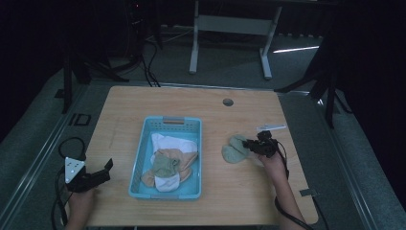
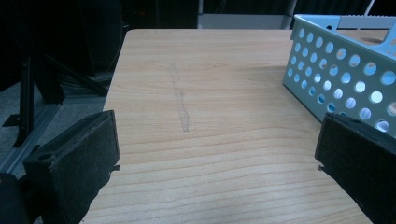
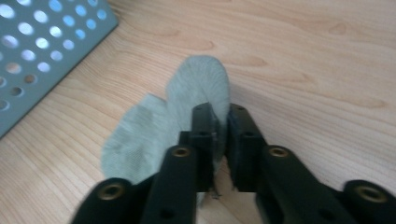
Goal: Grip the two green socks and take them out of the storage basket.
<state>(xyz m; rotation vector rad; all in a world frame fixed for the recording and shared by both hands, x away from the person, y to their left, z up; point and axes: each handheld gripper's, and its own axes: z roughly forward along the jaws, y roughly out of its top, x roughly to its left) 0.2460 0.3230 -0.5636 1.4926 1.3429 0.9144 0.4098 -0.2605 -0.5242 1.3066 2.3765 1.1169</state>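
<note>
A pale green sock lies flat on the wooden table, to the right of the light blue basket. In the right gripper view the sock spreads ahead and to the left of the jaws. My right gripper is down at the sock's right edge. Its jaws stand only a narrow gap apart, with the sock's edge in that gap. My left gripper rests open at the table's front left corner. Nothing is between its pads.
The basket holds several folded pieces in white, tan and green. A round grommet sits at the table's far edge. A small clear strip lies just beyond the right gripper. Cables trail from both grippers.
</note>
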